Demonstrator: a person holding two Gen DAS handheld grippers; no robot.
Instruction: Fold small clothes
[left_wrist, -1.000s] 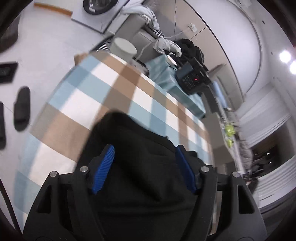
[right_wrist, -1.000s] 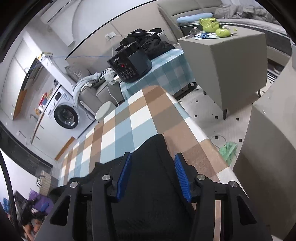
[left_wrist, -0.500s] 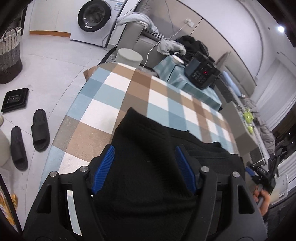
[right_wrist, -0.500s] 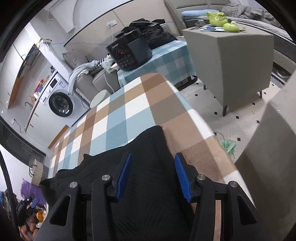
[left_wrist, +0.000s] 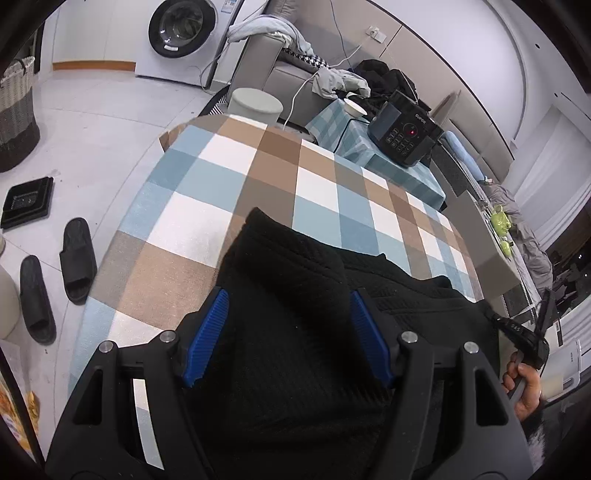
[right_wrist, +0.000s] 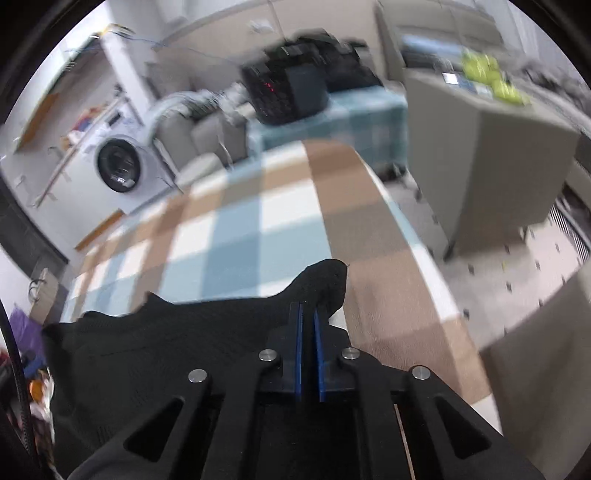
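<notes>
Black knit garment (left_wrist: 295, 302) spread over the near part of the desk (left_wrist: 236, 192), on top of a blue, white and brown checked cloth. Bunched and partly doubled over on the left side, with a thick fold running toward the far edge.

Left gripper (left_wrist: 288, 332) sitting low over that fold, blue pads (left_wrist: 207, 332) spread wide with the black fabric lying between them. Cannot tell from the left wrist view whether the pads actually press on the cloth or just straddle it.

Right gripper (right_wrist: 308, 325) pressed nearly together, having just snapped closed, pinching a corner of the garment (right_wrist: 321, 284) that pokes up past the blue pads (right_wrist: 298, 350). Rest of the fabric trailing off to the left in the right wrist view. That view pretty smeared, so background detail soft.

Person's hand (left_wrist: 524, 387) on the right gripper's handle, visible at the right edge of the left wrist view.

Around the desk: black cooker (left_wrist: 404, 136) with a red light on a smaller table covered in teal check, white bowl (left_wrist: 354, 107) just beside it, round white stool (left_wrist: 255, 103) at the far end of the desk, washing machine (left_wrist: 181, 33) against the wall, grey sofa (left_wrist: 273, 74) with clothes draped on it, pair of black slippers (left_wrist: 77, 258) on the floor, woven basket (left_wrist: 16, 110) at far left.
</notes>
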